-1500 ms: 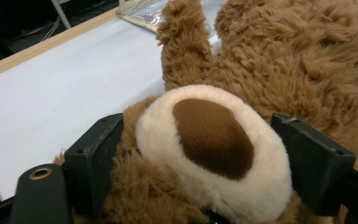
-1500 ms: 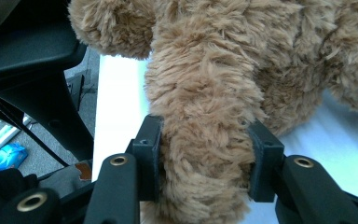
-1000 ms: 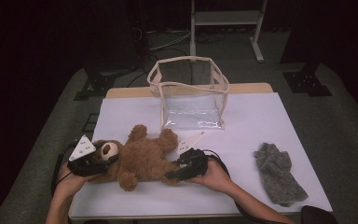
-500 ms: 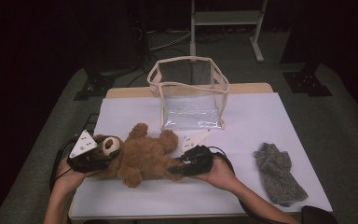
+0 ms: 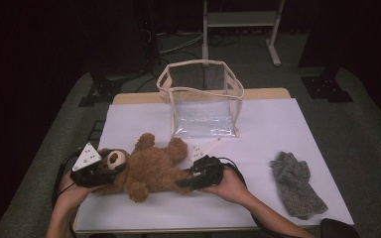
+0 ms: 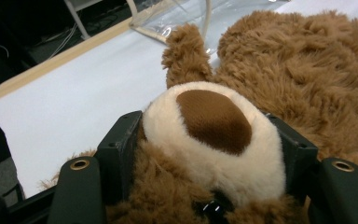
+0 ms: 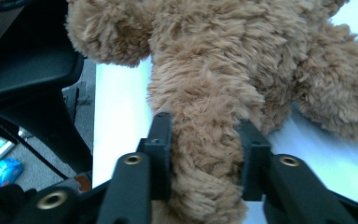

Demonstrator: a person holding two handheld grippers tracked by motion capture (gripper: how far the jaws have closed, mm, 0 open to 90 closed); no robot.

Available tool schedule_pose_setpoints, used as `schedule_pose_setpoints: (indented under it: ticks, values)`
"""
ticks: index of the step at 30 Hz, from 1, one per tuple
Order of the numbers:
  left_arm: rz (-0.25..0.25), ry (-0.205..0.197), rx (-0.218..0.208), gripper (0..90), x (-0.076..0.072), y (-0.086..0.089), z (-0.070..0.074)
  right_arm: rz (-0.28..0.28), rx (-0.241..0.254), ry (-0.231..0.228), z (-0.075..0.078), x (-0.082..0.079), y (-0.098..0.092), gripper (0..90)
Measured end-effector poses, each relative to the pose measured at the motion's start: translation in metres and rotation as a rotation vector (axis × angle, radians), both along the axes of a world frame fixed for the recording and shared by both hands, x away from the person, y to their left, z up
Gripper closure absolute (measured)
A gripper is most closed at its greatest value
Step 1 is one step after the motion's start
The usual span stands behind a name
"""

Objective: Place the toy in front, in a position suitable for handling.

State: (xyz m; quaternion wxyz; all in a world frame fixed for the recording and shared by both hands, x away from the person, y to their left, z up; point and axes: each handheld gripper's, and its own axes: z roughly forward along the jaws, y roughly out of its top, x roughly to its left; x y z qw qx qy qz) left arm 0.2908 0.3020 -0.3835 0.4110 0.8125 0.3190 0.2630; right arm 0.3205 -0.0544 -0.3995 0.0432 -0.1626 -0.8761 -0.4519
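Note:
A brown teddy bear [image 5: 149, 168] lies on its back on the white table [image 5: 278, 129], head to the left. My left gripper [image 5: 110, 167] is at the head. In the left gripper view its jaws press on both sides of the cream muzzle [image 6: 214, 126], so the left gripper [image 6: 214, 140] is shut on it. My right gripper [image 5: 184, 182] is at the bear's lower leg. In the right gripper view the furry leg [image 7: 205, 93] fills the gap of the right gripper [image 7: 205, 140]. Those jaws have just been opening, with the leg still squeezed between the pads.
A clear plastic bag [image 5: 203, 106] with a cream rim stands open behind the bear at the table's middle back. A grey knitted cloth [image 5: 297, 183] lies at the front right. Dark floor and a metal stand surround the table.
The right gripper has shifted slightly at the bear's leg. The bear and the left gripper lie much as before.

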Motion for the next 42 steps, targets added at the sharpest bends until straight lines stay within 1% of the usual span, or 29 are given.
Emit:
schedule_pose_setpoints:
  ticks: [1,2,4,6,8,10,12,16,17,19,20,22,24,25,26,27,28,32,35,36,38,39,42]
  values:
    - [-0.001,0.001,0.002,36.2,0.0,0.0,-0.001,0.003,-0.003,0.015,-0.001,0.001,0.002,54.2]
    - [0.003,0.003,0.0,36.2,0.0,0.001,-0.002,0.002,-0.001,0.015,-0.001,0.002,0.003,51.6]
    - [0.003,0.005,0.0,36.2,-0.001,0.001,-0.003,0.003,-0.006,0.039,-0.002,0.005,0.007,47.5]
    - [0.002,0.006,0.0,36.2,-0.001,0.001,-0.004,-0.004,-0.004,0.049,-0.003,0.008,0.01,44.1]
    - [-0.001,0.003,-0.002,36.2,-0.001,0.001,-0.004,-0.006,-0.004,0.077,-0.006,0.013,0.014,41.0]
    - [-0.005,0.002,0.002,36.2,-0.002,0.001,-0.004,-0.002,0.007,0.094,-0.009,0.016,0.017,40.0]
    - [-0.012,-0.002,0.006,36.2,-0.003,0.0,-0.003,0.001,0.019,0.102,-0.01,0.019,0.021,38.8]
    - [-0.022,-0.006,0.011,36.2,-0.004,-0.001,-0.002,0.007,0.051,0.142,-0.008,0.023,0.031,37.7]
    - [-0.023,-0.007,0.016,36.1,-0.004,-0.002,-0.002,0.008,0.048,0.15,-0.008,0.024,0.034,36.8]
    - [-0.023,-0.006,0.02,36.1,-0.004,-0.002,-0.002,0.007,0.03,0.136,-0.008,0.023,0.04,37.5]
    - [-0.019,-0.003,0.016,36.1,-0.005,-0.001,-0.003,0.002,0.021,0.123,-0.008,0.024,0.043,40.3]
    - [-0.018,0.0,0.011,36.1,-0.005,0.0,-0.004,-0.011,0.008,0.129,-0.008,0.024,0.044,48.0]
    - [-0.018,-0.001,0.004,36.0,-0.005,0.001,-0.004,0.0,-0.002,0.135,-0.008,0.025,0.045,57.0]
    - [-0.018,-0.003,0.006,36.1,-0.006,0.0,-0.004,0.008,-0.005,0.13,-0.008,0.025,0.044,60.9]
    - [-0.016,-0.005,0.007,36.1,-0.006,0.0,-0.003,0.007,-0.001,0.113,-0.008,0.023,0.043,64.1]
    - [-0.016,-0.008,0.01,36.1,-0.006,0.0,-0.002,0.005,-0.001,0.109,-0.007,0.022,0.043,67.0]
    - [-0.012,-0.011,0.008,36.1,-0.006,-0.001,-0.001,0.003,0.0,0.092,-0.006,0.022,0.042,69.1]
    - [-0.015,-0.028,0.002,36.3,-0.006,-0.002,0.004,0.0,0.001,0.069,-0.002,0.019,0.04,73.0]
    - [-0.02,-0.036,-0.004,36.3,-0.006,-0.003,0.008,-0.009,-0.002,0.031,0.004,0.017,0.037,74.4]
    - [-0.025,-0.041,-0.006,36.3,-0.006,-0.004,0.01,-0.01,-0.002,0.029,0.006,0.016,0.036,74.7]
    - [-0.032,-0.047,-0.018,36.3,-0.006,-0.006,0.012,-0.01,0.0,0.011,0.012,0.014,0.032,75.0]
    - [-0.036,-0.051,-0.029,36.3,-0.006,-0.009,0.013,-0.013,0.0,0.004,0.014,0.013,0.03,75.1]
    - [-0.055,-0.059,-0.036,36.2,-0.005,-0.016,0.017,-0.025,-0.007,-0.024,0.022,0.009,0.021,75.0]
